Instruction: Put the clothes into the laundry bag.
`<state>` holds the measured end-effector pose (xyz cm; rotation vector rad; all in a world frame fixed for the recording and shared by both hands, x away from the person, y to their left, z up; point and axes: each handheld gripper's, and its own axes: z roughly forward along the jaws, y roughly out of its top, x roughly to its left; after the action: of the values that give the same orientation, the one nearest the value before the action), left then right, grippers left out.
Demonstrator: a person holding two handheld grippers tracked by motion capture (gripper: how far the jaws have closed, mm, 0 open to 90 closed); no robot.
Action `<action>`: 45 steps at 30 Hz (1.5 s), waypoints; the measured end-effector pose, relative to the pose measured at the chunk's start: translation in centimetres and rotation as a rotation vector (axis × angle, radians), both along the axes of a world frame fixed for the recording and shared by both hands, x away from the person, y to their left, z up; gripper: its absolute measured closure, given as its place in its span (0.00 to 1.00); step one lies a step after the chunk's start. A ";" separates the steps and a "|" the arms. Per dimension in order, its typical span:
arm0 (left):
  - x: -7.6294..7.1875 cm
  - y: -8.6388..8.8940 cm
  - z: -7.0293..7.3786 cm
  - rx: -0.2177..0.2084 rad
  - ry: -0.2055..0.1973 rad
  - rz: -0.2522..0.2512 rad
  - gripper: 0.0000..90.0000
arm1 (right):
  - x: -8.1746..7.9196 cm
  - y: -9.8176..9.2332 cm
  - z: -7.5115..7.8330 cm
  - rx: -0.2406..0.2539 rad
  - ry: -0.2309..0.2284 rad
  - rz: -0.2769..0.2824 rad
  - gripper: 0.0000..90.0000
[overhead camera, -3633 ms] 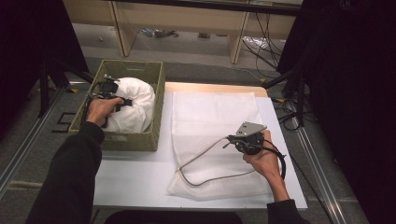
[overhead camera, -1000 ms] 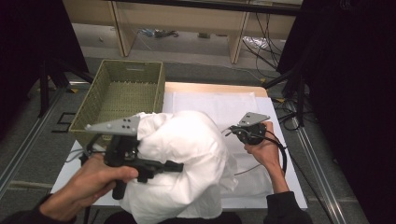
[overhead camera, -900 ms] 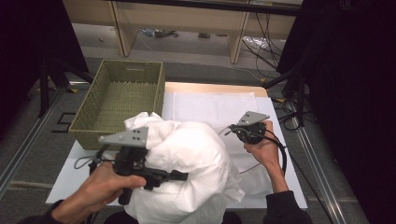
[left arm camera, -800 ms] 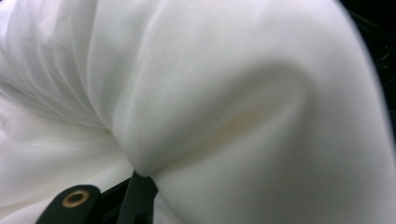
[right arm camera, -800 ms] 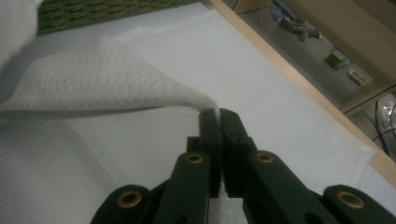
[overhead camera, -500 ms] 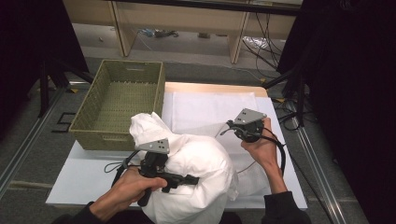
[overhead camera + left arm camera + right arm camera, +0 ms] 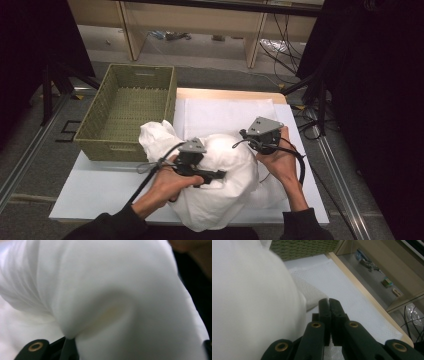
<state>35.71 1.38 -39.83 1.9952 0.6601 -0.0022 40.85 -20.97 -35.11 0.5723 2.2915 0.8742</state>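
White pillow (image 7: 220, 185) pinched by the left gripper (image 7: 212, 176), jaws just easing apart — it could flop off the table edge (image 7: 90, 200); right gripper (image 7: 329, 305) pressed together, empty.

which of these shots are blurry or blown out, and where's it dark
Left gripper view: the white bundle sits so close that it is soft and out of focus, with almost no detail. Right gripper view: the right tool and its shut jaws are fairly sharp, the bundle at left blurred. High view: the bundle top glares slightly; both side edges fall into near black.
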 end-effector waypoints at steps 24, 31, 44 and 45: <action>-1.1 -1.7 -0.2 0.060 -0.070 -0.055 0.56 | -0.3 -0.4 -0.5 -0.031 0.016 -0.012 1.00; -0.1 -6.6 -4.4 0.090 0.017 -0.133 0.79 | -0.5 0.0 -0.2 -0.029 0.001 0.007 1.00; -0.4 0.0 0.8 -0.004 -0.006 -0.061 0.22 | -1.2 -0.3 -0.3 -0.013 0.008 0.018 1.00; -0.4 1.5 1.6 -0.049 0.024 -0.061 0.20 | -1.2 -0.3 -0.3 -0.013 0.007 0.017 1.00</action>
<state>35.26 2.87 -38.23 1.9700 0.6082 -0.0782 39.66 -21.26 -35.40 0.5514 2.3102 0.8659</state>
